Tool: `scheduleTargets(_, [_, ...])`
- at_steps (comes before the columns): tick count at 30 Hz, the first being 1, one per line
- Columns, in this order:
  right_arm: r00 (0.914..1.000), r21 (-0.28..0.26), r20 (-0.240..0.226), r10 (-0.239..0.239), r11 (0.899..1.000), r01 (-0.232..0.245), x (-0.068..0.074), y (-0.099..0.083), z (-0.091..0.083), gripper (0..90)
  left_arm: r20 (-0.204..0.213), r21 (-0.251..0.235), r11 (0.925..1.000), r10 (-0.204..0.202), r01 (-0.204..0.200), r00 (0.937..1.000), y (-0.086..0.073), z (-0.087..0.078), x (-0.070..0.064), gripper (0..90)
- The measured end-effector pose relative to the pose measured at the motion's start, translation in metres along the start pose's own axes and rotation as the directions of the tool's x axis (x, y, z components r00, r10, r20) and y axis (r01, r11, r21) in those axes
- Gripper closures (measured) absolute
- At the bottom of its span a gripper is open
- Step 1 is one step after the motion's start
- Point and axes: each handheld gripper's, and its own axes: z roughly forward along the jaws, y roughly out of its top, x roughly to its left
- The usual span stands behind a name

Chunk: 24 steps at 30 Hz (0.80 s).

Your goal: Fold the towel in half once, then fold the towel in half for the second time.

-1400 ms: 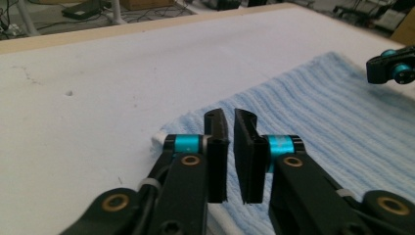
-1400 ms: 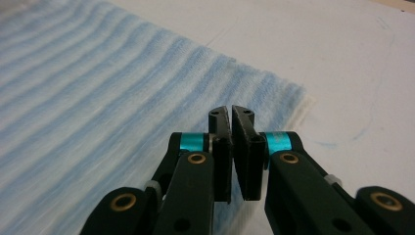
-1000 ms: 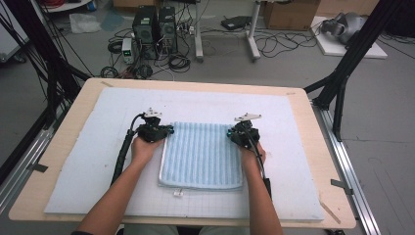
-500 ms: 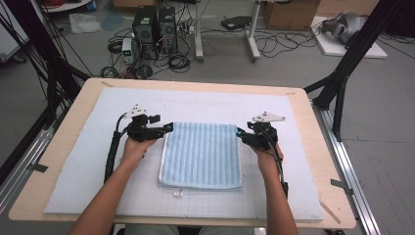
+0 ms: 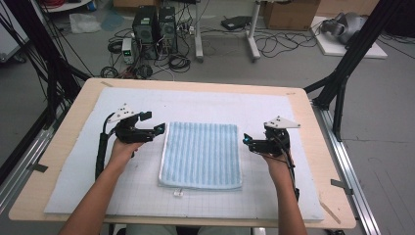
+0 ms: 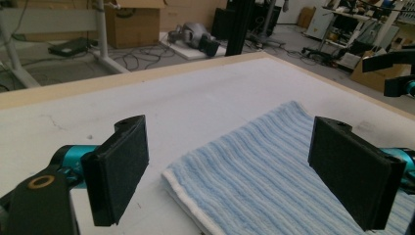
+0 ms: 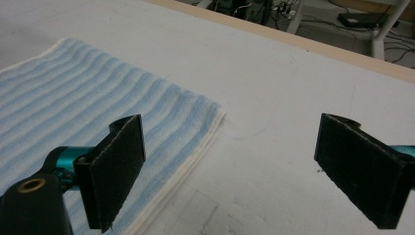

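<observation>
Left gripper (image 5: pixel 159 129) sits just off the towel's (image 5: pixel 201 154) left edge, jaws spread wide and holding nothing. In the left gripper view the towel's (image 6: pixel 274 166) near corner lies right between the pads, a little ahead and below. Over to the right gripper (image 5: pixel 246 141): also wide open, also empty, parked just beside the towel's right edge, tips pointing inward at it. In the right gripper view the towel's (image 7: pixel 98 98) white-hemmed edge runs under the one pad, with bare mat (image 7: pixel 293 98) under the other. So the towel lies flat between the two grippers, folded, its stripes and longer side running away from the person. Both sit about equally near it, each at its own far corner. My read: either could close on its corner with a short push inward.
</observation>
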Motion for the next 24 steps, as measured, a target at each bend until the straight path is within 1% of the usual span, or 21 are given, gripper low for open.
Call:
scheduleTargets(1, [1.0000, -0.005, -0.001, 0.002, 1.000, -0.002, -0.0010, -0.0007, -0.0013, 10.8, -0.005, 0.000, 1.0000, -0.008, 0.008, 1.0000, 0.0000, -0.0002, -0.0003, 15.6])
scheduleTargets(3, [1.0000, -0.008, -0.006, 0.004, 1.000, -0.004, -0.0026, -0.0013, -0.0038, 10.8, -0.013, 0.005, 0.9999, -0.010, 0.010, 0.9999, 0.0003, -0.0015, 0.0001, 15.8])
scheduleTargets(5, [0.9999, -0.007, -0.010, 0.009, 1.000, -0.010, -0.0032, -0.0015, -0.0049, 10.8, -0.004, 0.006, 0.9998, -0.020, 0.020, 0.9998, 0.0006, -0.0025, 0.0003, 15.8])
scheduleTargets(6, [0.9998, -0.008, -0.014, 0.012, 1.000, -0.012, -0.0032, -0.0015, -0.0051, 10.8, 0.008, 0.000, 0.9992, -0.040, 0.040, 0.9992, 0.0006, -0.0026, 0.0009, 16.5])
scheduleTargets(9, [0.9998, -0.011, -0.013, 0.014, 1.000, -0.015, -0.0044, -0.0015, -0.0040, 10.8, 0.003, -0.014, 0.9986, -0.050, 0.050, 0.9987, 0.0024, -0.0027, 0.0023, 18.9])
scheduleTargets(13, [0.9994, -0.007, -0.013, 0.031, 1.000, -0.031, -0.0061, -0.0017, -0.0010, 10.8, 0.000, -0.016, 0.9989, -0.045, 0.045, 0.9990, 0.0040, -0.0034, 0.0029, 18.4])
scheduleTargets(17, [0.9997, -0.004, -0.022, 0.012, 1.000, -0.012, -0.0037, -0.0012, 0.0015, 10.8, -0.012, -0.006, 0.9993, -0.038, 0.038, 0.9992, 0.0055, -0.0017, 0.0039, 17.7])
scheduleTargets(18, [0.9997, -0.001, -0.021, 0.014, 1.000, -0.014, -0.0034, -0.0012, 0.0015, 10.8, -0.013, -0.013, 0.9994, -0.034, 0.033, 0.9993, 0.0058, -0.0007, 0.0042, 17.7])
scheduleTargets(19, [0.9997, -0.003, -0.020, 0.013, 1.000, -0.013, -0.0037, -0.0013, 0.0020, 10.8, -0.017, -0.010, 0.9993, -0.036, 0.036, 0.9992, 0.0061, -0.0002, 0.0042, 17.7])
scheduleTargets(21, [0.9995, 0.001, -0.024, 0.022, 1.000, -0.022, -0.0040, -0.0016, 0.0020, 10.8, -0.025, 0.006, 0.9997, -0.022, 0.022, 0.9994, 0.0069, 0.0023, 0.0046, 17.8])
scheduleTargets(24, [0.9993, 0.004, -0.029, 0.024, 1.000, -0.024, -0.0032, -0.0016, 0.0023, 10.8, -0.035, 0.021, 0.9995, -0.023, 0.023, 0.9991, 0.0069, 0.0060, 0.0056, 18.4])
